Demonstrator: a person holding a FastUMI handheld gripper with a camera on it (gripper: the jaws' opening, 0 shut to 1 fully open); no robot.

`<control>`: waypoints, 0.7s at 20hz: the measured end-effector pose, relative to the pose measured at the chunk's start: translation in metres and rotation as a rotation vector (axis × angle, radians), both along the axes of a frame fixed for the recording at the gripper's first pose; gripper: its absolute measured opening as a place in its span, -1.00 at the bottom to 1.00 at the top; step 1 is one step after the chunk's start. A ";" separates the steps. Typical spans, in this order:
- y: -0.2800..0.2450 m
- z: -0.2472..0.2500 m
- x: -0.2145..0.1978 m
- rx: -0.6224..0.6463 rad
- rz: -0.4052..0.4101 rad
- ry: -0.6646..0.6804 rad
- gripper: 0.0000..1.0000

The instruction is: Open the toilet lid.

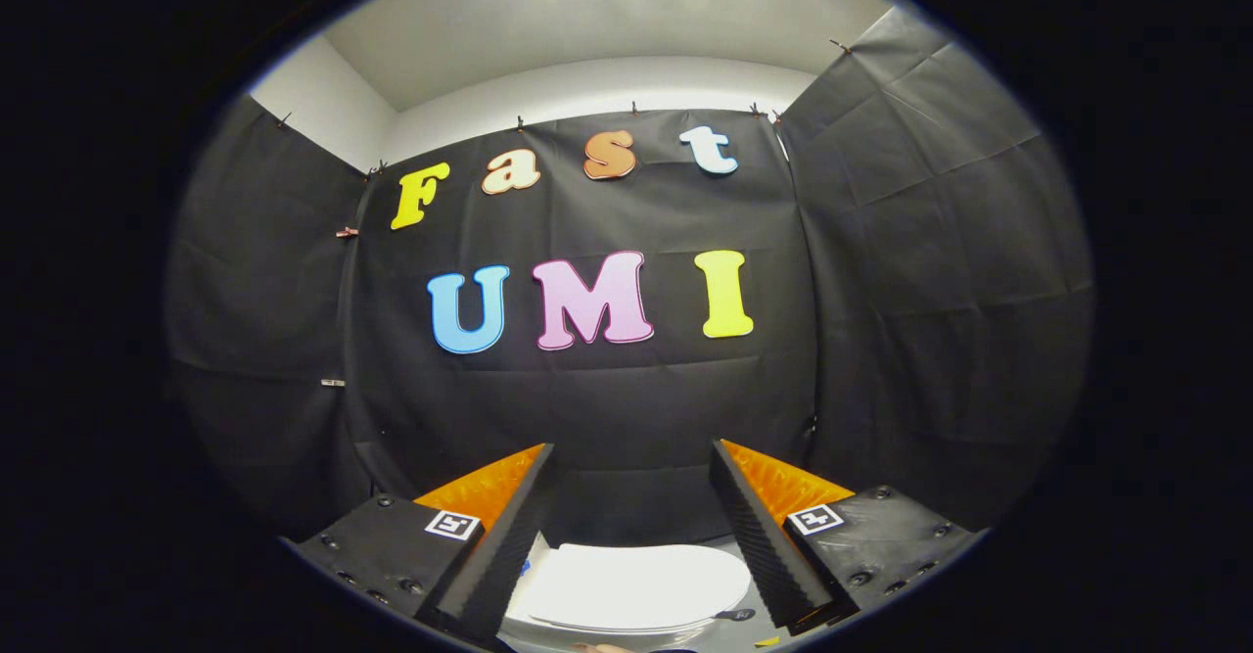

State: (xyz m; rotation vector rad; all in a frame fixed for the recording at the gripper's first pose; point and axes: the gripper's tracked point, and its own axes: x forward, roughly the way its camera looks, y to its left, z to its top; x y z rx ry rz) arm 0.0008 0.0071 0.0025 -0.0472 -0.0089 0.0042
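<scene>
White and closed flat, the toilet lid (636, 584) lies low between the two fingers, below their level and touching neither. The gripper (634, 467) is released, its fingers spread wide apart and holding nothing. Beyond them hangs the black cloth wall (587, 408) of the booth.

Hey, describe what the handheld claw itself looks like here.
The claw has two wedge-shaped fingers with ribbed inner faces. Behind each sits a dark block studded with screws, carrying a small square black-and-white marker tag.
</scene>
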 end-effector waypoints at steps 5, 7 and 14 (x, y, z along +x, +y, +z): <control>0.000 -0.001 0.001 -0.003 -0.006 0.003 0.96; -0.001 -0.002 0.002 0.000 -0.010 0.003 0.96; -0.017 -0.006 0.009 0.013 -0.044 0.001 0.96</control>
